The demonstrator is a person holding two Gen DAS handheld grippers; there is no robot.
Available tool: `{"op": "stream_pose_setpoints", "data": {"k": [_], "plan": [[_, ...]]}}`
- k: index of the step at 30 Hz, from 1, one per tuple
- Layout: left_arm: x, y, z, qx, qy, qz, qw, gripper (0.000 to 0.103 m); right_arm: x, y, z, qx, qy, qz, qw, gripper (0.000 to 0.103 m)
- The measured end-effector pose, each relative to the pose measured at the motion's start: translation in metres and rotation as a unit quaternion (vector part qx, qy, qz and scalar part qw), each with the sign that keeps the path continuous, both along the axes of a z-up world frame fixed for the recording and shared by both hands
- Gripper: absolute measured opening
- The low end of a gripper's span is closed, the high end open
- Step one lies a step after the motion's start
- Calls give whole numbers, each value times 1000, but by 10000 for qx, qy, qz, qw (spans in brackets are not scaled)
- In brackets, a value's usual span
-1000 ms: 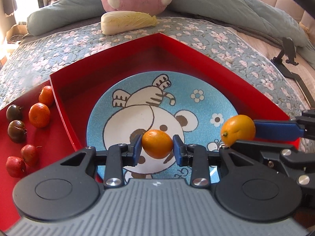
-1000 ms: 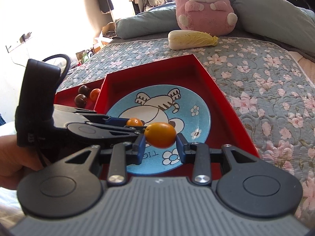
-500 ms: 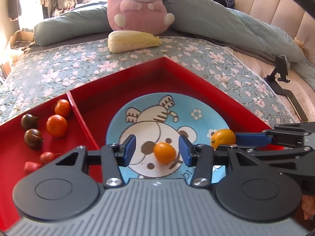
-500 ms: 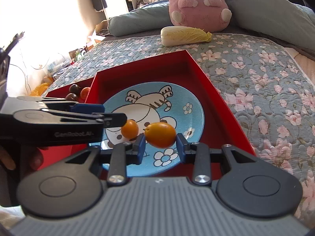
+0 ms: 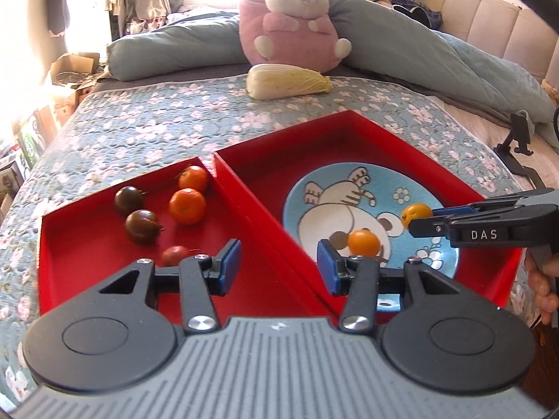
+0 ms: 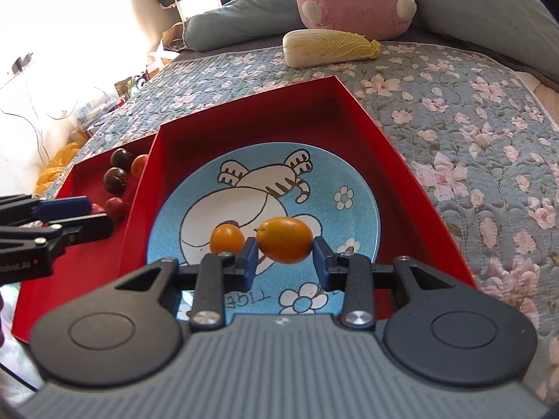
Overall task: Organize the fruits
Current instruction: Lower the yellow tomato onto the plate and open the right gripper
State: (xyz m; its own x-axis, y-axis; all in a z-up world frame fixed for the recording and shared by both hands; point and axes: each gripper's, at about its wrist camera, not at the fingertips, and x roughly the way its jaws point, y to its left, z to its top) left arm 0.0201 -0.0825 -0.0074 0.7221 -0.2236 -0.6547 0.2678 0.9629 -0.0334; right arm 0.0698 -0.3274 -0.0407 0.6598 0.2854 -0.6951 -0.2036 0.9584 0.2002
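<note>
My left gripper (image 5: 278, 263) is open and holds nothing; it hangs over the wall between the two red trays. A small orange kumquat (image 5: 363, 242) lies free on the blue cartoon plate (image 5: 314, 202) in the right red tray (image 5: 314, 139). My right gripper (image 6: 284, 255) is shut on a second, oval kumquat (image 6: 284, 239) just above the plate (image 6: 349, 174), beside the lying kumquat (image 6: 227, 239). The left red tray (image 5: 87, 237) holds two tangerines (image 5: 187, 206), two dark tomatoes (image 5: 142, 227) and a red one (image 5: 174, 255).
Both trays rest on a flowered quilt (image 5: 139, 132). Behind them lie a napa cabbage (image 5: 288, 80), a pink plush toy (image 5: 293, 28) and a blue duvet (image 5: 454, 63). A black phone stand (image 5: 520, 136) stands at the right. A person's hand (image 5: 541, 279) grips the right tool.
My left gripper opened, left its kumquat on the plate, and drew back up and to the left over the tray divider. The right gripper shifted slightly, still gripping its kumquat.
</note>
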Motion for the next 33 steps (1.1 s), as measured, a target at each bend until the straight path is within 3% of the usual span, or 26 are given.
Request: {"op": "stream_pose_setpoints", "data": {"k": [19,33], "plan": [[-5,15,-7,-43,49,233,9997,54,11,14,2,-153,-47,-74,9998,37],[-10,25,-4,-136,8,305,9994,59,-7,27,27,4,-369,39,9993,37]]}}
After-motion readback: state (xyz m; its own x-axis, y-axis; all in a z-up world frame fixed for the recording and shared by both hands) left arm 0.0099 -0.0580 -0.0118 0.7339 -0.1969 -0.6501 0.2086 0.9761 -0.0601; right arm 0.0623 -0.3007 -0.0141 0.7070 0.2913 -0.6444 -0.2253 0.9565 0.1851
